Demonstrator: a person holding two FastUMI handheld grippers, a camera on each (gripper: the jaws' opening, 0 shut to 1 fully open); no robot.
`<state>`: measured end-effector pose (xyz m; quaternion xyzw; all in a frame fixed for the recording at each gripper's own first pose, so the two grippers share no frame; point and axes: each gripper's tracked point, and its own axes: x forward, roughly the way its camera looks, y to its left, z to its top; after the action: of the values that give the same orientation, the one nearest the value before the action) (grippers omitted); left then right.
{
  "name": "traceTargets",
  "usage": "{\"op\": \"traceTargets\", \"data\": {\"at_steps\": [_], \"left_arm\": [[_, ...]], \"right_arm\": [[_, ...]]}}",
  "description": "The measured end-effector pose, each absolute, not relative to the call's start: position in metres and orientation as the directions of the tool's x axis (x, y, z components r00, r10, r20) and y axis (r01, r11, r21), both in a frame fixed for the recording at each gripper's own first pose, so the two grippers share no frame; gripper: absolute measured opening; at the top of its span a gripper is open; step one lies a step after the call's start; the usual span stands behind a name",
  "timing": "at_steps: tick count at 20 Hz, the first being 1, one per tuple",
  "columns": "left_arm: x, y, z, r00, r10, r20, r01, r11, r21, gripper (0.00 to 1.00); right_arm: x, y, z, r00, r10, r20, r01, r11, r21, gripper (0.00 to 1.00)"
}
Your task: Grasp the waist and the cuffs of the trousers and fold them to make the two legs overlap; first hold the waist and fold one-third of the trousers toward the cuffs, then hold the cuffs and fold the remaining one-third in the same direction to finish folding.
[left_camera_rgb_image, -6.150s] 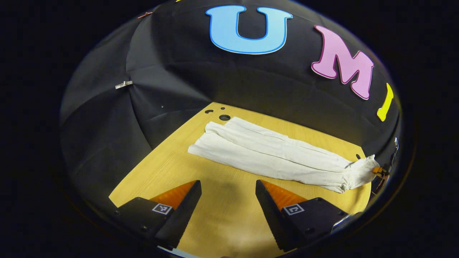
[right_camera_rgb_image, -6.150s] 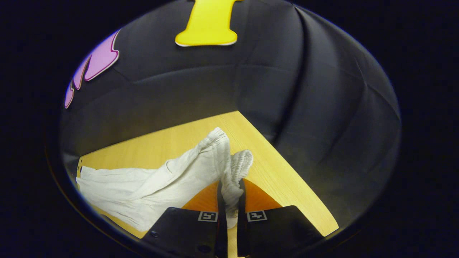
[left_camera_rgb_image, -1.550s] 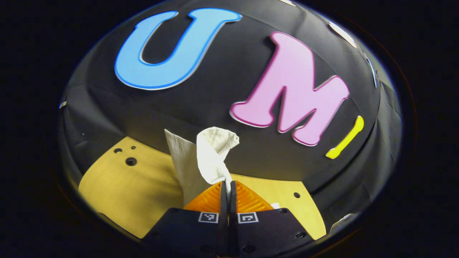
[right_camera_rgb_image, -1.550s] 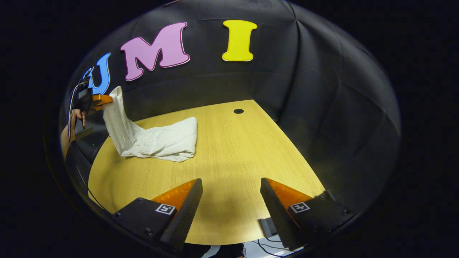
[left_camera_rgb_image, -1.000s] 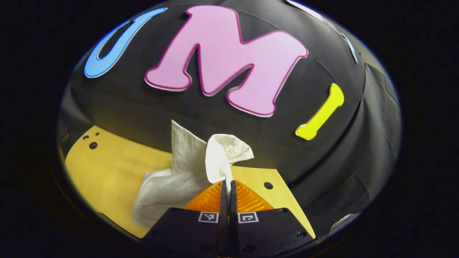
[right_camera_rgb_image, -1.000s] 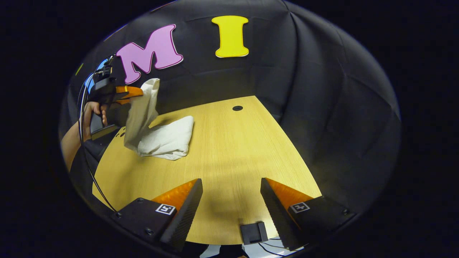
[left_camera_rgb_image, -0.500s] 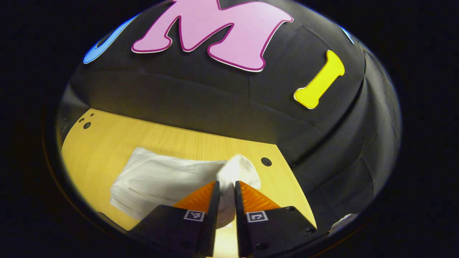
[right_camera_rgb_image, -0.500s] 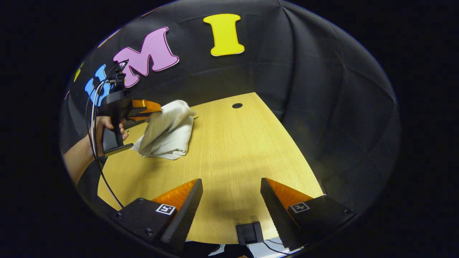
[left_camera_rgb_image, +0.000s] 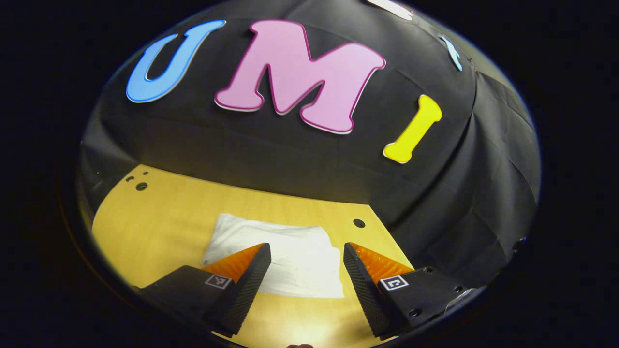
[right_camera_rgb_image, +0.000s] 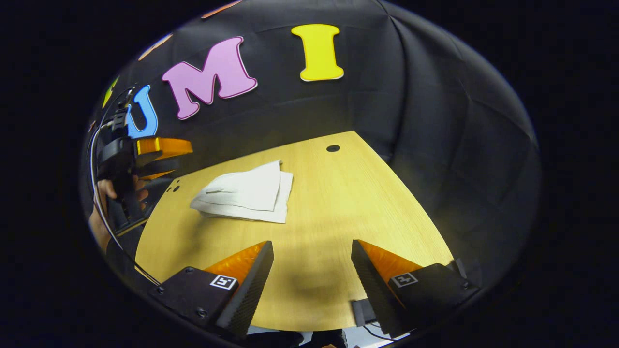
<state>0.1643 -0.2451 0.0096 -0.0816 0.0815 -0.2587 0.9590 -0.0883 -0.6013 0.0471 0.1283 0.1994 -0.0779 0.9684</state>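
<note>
The white cloth trousers (left_camera_rgb_image: 285, 263) lie folded into a flat, roughly rectangular stack on the yellow wood-grain worktop (left_camera_rgb_image: 159, 217), with nothing gripping them. In the left gripper view the left tongs (left_camera_rgb_image: 305, 285) stand wide apart and empty just above the near edge of the stack, which shows between the two fingers (left_camera_rgb_image: 246, 285); the far edge of the stack reaches toward the black cloth wall (left_camera_rgb_image: 271, 154), and a small round hole (left_camera_rgb_image: 359, 223) in the worktop sits to the right of the trousers, near the far right corner. More small holes (left_camera_rgb_image: 141, 186) mark the far left part of the worktop. In the right gripper view the right tongs (right_camera_rgb_image: 312, 282) are also spread wide and hold nothing, hovering over bare worktop (right_camera_rgb_image: 338, 208) well apart from the trousers (right_camera_rgb_image: 249, 193), which lie farther off and to the left, their layered edges visible along the right side of the stack. The left tongs (right_camera_rgb_image: 162, 154) appear at the far left of that view, raised above the worktop beside the trousers and apart from them, held by a person's hand (right_camera_rgb_image: 118, 193) on the grip below. A round hole (right_camera_rgb_image: 332, 148) lies at the far edge of the worktop, beyond the stack.
</note>
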Motion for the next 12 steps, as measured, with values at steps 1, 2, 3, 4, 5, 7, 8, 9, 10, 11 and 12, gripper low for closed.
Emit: {"op": "traceTargets", "data": {"at_steps": [1, 2, 3, 4, 5, 7, 8, 9, 10, 11, 12], "left_arm": [[0.152, -0.225, 0.015, 0.864, -0.494, -0.092, 0.474, 0.862, -0.18, 0.95], [0.14, -0.204, 0.019, 0.879, -0.473, -0.066, 0.459, 0.874, -0.161, 0.95], [0.128, -0.185, 0.023, 0.891, -0.452, -0.04, 0.442, 0.885, -0.147, 0.95], [0.115, -0.166, 0.025, 0.901, -0.434, -0.016, 0.428, 0.893, -0.14, 0.95], [0.103, -0.148, 0.026, 0.909, -0.416, 0.004, 0.413, 0.9, -0.137, 0.95], [0.083, -0.115, 0.02, 0.926, -0.376, 0.025, 0.376, 0.918, -0.129, 0.95], [0.07, -0.099, 0.015, 0.935, -0.354, 0.031, 0.355, 0.927, -0.12, 0.95], [0.06, -0.083, 0.009, 0.943, -0.332, 0.033, 0.334, 0.936, -0.113, 0.95], [0.05, -0.07, 0.001, 0.949, -0.315, 0.033, 0.317, 0.942, -0.111, 0.95], [0.04, -0.061, -0.007, 0.951, -0.308, 0.029, 0.31, 0.944, -0.111, 0.95], [0.031, -0.056, -0.018, 0.95, -0.313, 0.014, 0.313, 0.944, -0.109, 0.95]], "right_arm": [[-0.088, -0.593, 0.055, 0.915, -0.103, -0.39, 0.2, 0.956, 0.216, 0.99], [-0.089, -0.584, 0.062, 0.921, -0.107, -0.374, 0.198, 0.957, 0.213, 0.99], [-0.09, -0.575, 0.069, 0.928, -0.11, -0.357, 0.194, 0.958, 0.211, 0.99], [-0.093, -0.564, 0.075, 0.934, -0.11, -0.34, 0.188, 0.96, 0.207, 0.99], [-0.095, -0.554, 0.082, 0.941, -0.109, -0.319, 0.181, 0.962, 0.203, 0.99], [-0.101, -0.53, 0.092, 0.953, -0.098, -0.285, 0.158, 0.968, 0.193, 0.99], [-0.105, -0.52, 0.094, 0.958, -0.093, -0.272, 0.148, 0.97, 0.19, 0.99], [-0.108, -0.509, 0.096, 0.961, -0.086, -0.262, 0.139, 0.971, 0.192, 0.99], [-0.113, -0.495, 0.099, 0.967, -0.07, -0.245, 0.12, 0.973, 0.197, 0.99], [-0.117, -0.484, 0.1, 0.971, -0.06, -0.233, 0.107, 0.975, 0.195, 0.99], [-0.121, -0.474, 0.099, 0.973, -0.049, -0.224, 0.091, 0.979, 0.184, 0.99]]}}
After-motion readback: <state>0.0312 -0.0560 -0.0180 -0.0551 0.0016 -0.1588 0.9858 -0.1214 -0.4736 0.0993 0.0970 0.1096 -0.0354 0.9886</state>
